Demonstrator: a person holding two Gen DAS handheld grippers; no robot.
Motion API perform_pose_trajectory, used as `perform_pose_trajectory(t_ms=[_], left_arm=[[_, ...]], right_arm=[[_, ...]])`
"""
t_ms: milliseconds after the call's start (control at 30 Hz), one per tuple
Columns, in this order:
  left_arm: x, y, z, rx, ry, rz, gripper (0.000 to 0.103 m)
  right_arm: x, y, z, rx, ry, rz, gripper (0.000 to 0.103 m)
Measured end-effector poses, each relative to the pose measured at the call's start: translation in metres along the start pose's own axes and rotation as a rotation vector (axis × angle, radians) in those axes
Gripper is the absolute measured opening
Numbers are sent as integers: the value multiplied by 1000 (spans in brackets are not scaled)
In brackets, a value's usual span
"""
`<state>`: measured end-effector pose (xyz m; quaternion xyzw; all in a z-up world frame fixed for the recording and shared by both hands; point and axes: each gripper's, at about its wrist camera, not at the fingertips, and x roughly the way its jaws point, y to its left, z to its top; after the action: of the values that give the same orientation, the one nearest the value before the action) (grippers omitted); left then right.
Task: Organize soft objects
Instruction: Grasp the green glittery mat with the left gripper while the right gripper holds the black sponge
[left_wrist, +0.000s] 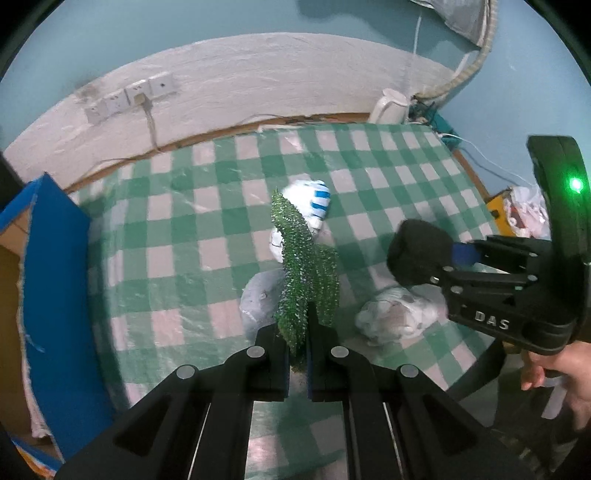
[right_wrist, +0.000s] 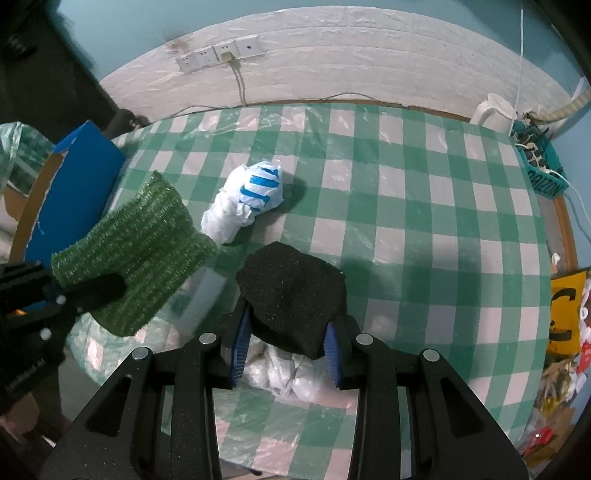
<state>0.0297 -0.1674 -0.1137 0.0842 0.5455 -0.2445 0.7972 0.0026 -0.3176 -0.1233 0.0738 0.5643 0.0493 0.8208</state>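
Over at the far left stands a blue-faced cardboard box (left_wrist: 55, 295), off to the left of the left gripper (left_wrist: 297, 345). That gripper is clenched tight on the bottom edge of a piece of green artificial turf (left_wrist: 301, 266), which stands up thin and edge-on between its fingers, lifted clear of the green-and-white checked tablecloth (left_wrist: 192, 229). Beyond the turf lies a white bag with blue stripes (right_wrist: 251, 195) bunched on the cloth, ahead of both grippers. To the right, the right gripper (right_wrist: 286, 341) is grasping a black sponge (right_wrist: 291, 291), its blue pads (right_wrist: 242, 339) pressing the sponge's sides, held above the table. Right below that gripper sits a crumpled white plastic bag (right_wrist: 284, 373). At the far right corner stands a white kettle (right_wrist: 493, 112), well away from both grippers.
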Motion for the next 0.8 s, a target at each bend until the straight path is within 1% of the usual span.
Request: perform_pose_trajectory(t_ms=[67,233,400,500,533,600,700,800], left_arm=[[-4,4,0,-1,-11,24,6],[-15,15,0,-17,-29,47,6],[-21,22,-1,-28,-34,49,6],[-22,26,-4,-27,-36,71,6],[-21,29,-7,-21,-34,89,6],[-17,34,-10,-15,-23,115,6],[-4,43,-17,-14,13,143,6],[12,48,-24,-3,56,190,7]], right_arm=[[-1,2,0,-2,-3,2,34],[-7,7,0,-11,-11,6,34],[-12,13,0,-20,-16,11,34],[-14,17,0,-28,-16,17,34],[-13,18,0,-31,-14,18,34],[-11,22,0,-39,-7,20,34],[-7,26,0,-47,5,21,34],[-3,31,1,-56,14,22,34]])
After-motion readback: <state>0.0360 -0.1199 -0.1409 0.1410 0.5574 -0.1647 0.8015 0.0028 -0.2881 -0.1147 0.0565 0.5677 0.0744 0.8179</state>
